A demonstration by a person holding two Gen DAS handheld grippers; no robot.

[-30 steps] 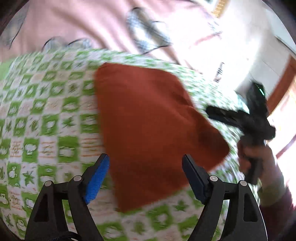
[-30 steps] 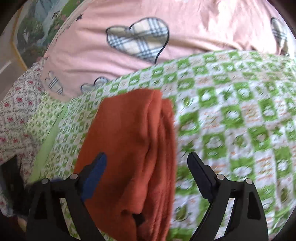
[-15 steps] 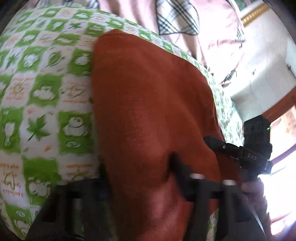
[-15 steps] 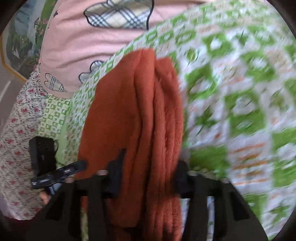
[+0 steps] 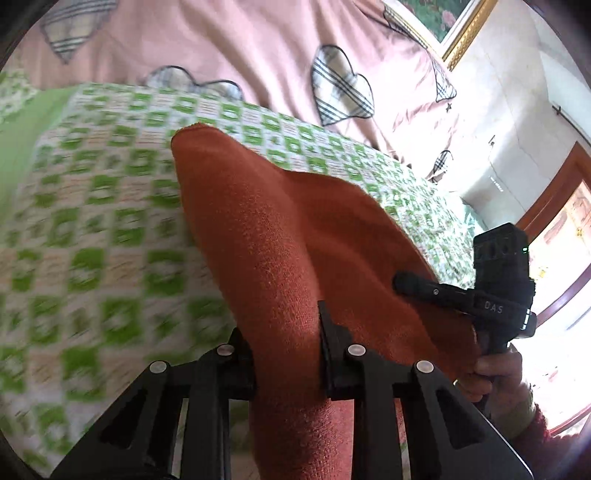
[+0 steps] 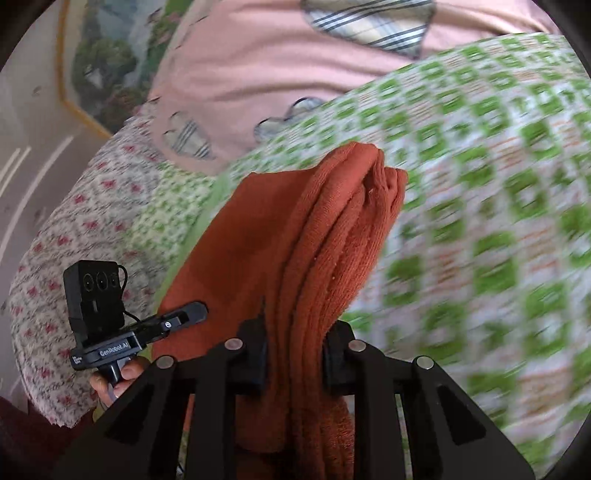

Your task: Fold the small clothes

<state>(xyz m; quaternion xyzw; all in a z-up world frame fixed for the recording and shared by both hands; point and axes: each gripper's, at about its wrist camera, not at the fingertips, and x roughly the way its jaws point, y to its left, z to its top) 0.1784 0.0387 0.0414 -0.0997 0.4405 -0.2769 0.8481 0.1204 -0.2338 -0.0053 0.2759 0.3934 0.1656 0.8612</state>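
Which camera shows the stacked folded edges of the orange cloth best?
The right wrist view. There the orange cloth runs edge-on toward the camera, so its layers show as separate ridges between the pads of the right gripper. The left wrist view shows only the cloth's broad smooth top, pinched by the left gripper, with no layers visible.

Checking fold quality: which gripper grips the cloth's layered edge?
The right gripper: stacked folds of the orange cloth run between its jaws. The left gripper pinches one smooth ridge.

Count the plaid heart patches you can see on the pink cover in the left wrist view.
4: one at the top left, one in the upper middle, one at the cover's right edge, and a small one lower right. Others may be hidden.
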